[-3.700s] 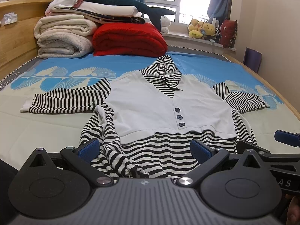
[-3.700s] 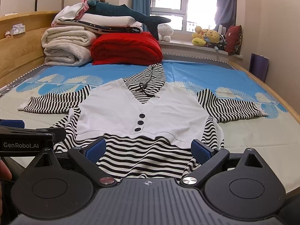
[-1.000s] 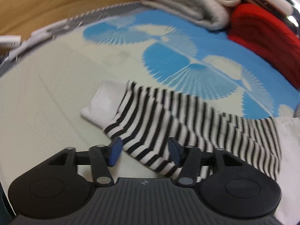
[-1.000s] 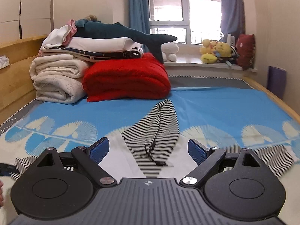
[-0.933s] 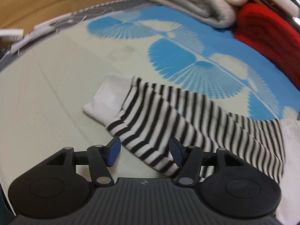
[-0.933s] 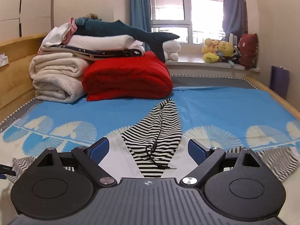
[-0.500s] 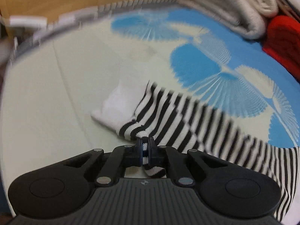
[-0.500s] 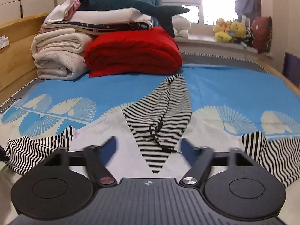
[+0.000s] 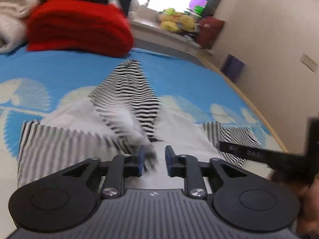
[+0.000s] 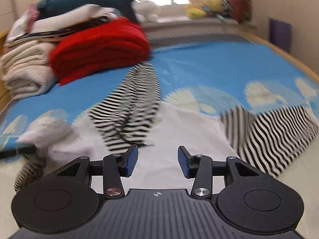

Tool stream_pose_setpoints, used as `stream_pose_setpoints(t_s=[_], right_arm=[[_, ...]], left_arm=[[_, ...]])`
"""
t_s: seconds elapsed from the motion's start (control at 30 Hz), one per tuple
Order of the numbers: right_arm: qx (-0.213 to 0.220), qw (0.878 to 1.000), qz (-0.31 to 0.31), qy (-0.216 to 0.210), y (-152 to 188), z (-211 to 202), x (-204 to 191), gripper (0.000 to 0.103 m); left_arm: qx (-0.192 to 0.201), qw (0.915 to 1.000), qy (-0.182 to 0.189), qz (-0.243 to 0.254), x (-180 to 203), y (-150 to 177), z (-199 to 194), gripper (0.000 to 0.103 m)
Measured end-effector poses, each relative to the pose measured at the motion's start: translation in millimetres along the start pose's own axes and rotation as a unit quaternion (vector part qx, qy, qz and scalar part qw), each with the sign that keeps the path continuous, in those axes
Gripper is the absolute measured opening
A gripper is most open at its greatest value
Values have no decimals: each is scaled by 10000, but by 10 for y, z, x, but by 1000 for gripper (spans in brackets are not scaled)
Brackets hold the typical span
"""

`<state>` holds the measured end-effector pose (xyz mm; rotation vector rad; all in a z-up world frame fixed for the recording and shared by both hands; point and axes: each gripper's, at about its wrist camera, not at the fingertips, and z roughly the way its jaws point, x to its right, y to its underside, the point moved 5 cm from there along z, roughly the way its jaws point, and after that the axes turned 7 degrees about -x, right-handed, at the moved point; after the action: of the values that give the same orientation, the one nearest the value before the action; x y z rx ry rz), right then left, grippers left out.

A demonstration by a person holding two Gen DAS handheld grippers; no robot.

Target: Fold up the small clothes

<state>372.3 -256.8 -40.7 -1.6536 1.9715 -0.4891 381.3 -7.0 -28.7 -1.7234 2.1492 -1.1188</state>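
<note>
A small hooded top, black-and-white striped with a white front (image 10: 179, 139), lies flat on the bed. Its striped hood (image 9: 131, 87) points toward the pillows. My left gripper (image 9: 153, 159) hovers over the chest; its jaws are opening, and the blurred white cuff of the left sleeve (image 9: 59, 145) hangs loose by the left pad, no longer pinched. That sleeve lies folded across the front. My right gripper (image 10: 157, 159) is low over the white front, jaws closing with nothing between them. The right sleeve (image 10: 279, 133) lies spread out to the right.
A red folded blanket (image 10: 99, 49) and white folded blankets (image 10: 24, 73) are stacked behind the hood, with a plush shark (image 10: 95, 0) on top. Stuffed toys (image 9: 177, 22) sit on the window sill. The bed's wooden edge (image 9: 249, 103) runs along the right.
My left gripper, shut on the cuff half a second ago, swung right across the garment with the sleeve and parted its jaws. My right gripper sank toward the white front and its jaws narrowed.
</note>
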Motion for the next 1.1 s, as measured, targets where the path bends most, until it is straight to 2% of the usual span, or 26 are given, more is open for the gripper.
stream_pose_setpoints(t_s=[0.07,0.13,0.23,0.33,0.4,0.47,0.6,0.67,0.73,0.77,0.87,0.93,0.97,1.0,1.03,1.1], right_arm=[[-207,9991,383,24,1,94,157,46],[-471,9952,856,-53,22,200,292,46],[-843,9847,1500,-285,93,386,399,47],[-1210,9715,2004,-382,216,612,414,47],[-1415,9611,2318,-511,297,778,392,47],[-1619,9493,2660,-444,381,949,355,47],[-1779,9252,3326,-416,508,1228,355,47],[-1640,9225,3470,-410,487,1292,357,44],[-1462,9290,3378,-380,413,1322,332,19],[-1355,9324,3326,-396,368,1324,320,3],[-708,9335,3476,-525,223,1052,347,2],[234,9410,3271,-841,50,669,292,2],[627,9430,3165,-810,28,485,290,2],[780,9453,3103,-641,41,383,313,2],[757,9471,3092,-416,81,346,372,2],[252,9492,3135,127,225,481,565,4]], left_arm=[[45,9991,-322,-280,-122,-41,2,40],[-28,9947,-720,-733,-378,-70,40,40],[-237,9806,-1523,-1209,-707,-52,114,40],[-414,9679,-1940,-1544,-975,-95,147,40],[-412,9621,-1990,-1817,-1114,-95,112,40],[-366,9590,-1907,-2063,-1136,-111,59,40],[-292,9561,-1999,-2125,-1236,-159,29,40],[-301,9558,-1995,-2140,-1290,-153,0,40],[-312,9561,-2022,-2096,-1323,-157,-14,40],[-317,9564,-2033,-2074,-1326,-165,-27,40],[-319,9588,-1963,-2031,-1324,-159,-28,40],[-323,9610,-1921,-1961,-1297,-153,-28,40],[-348,9617,-1901,-1942,-1285,-140,-18,40],[-376,9627,-1862,-1925,-1272,-129,-7,40],[-417,9640,-1825,-1888,-1257,-120,9,40],[-537,9661,-1813,-1757,-1223,-88,58,40]])
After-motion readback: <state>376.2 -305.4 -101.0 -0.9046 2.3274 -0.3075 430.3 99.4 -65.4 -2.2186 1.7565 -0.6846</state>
